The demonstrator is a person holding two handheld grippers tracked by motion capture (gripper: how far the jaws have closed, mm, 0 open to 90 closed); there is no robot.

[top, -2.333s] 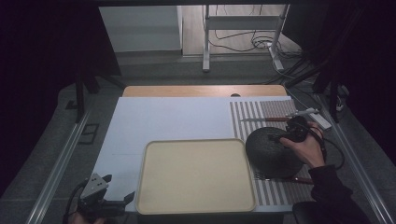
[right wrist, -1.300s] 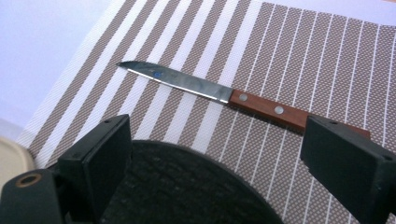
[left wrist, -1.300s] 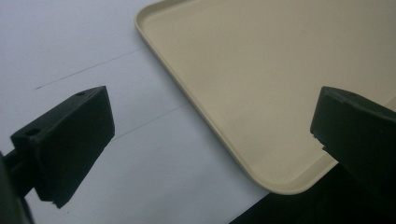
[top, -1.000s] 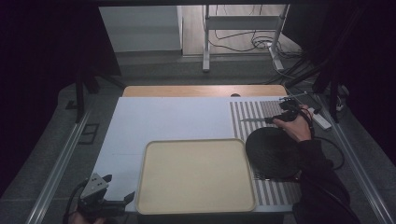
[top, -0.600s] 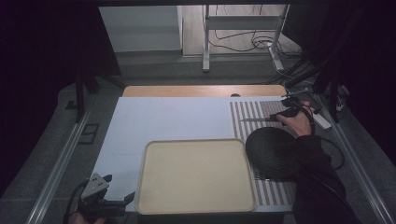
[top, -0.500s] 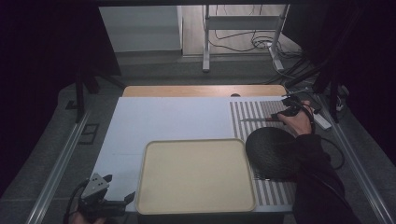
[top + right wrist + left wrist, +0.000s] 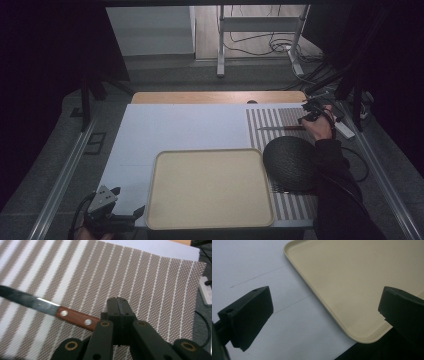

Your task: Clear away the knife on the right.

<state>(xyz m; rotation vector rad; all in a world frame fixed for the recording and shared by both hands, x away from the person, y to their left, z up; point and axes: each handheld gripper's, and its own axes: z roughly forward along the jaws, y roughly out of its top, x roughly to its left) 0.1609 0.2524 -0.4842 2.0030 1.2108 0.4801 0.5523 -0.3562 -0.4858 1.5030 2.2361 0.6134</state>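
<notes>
1. knife point(image 7: 50, 308): dark steel blade, reddish wooden handle with two pale rivets, lying across the striped placemat point(image 7: 155, 285) at centre left.
2. right gripper point(image 7: 119, 305): jaws pressed together, clamped on the handle's end.
3. left gripper point(image 7: 324, 315): jaws wide apart over the cream tray point(image 7: 362, 277) corner.

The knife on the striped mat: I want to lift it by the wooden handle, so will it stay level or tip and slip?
The knife looks stiff, lying flat on the striped mat. Gripped at its handle end, the long blade would likely droop. The smooth riveted wood may slip between the right hand-held gripper jaws, which look closed.
</notes>
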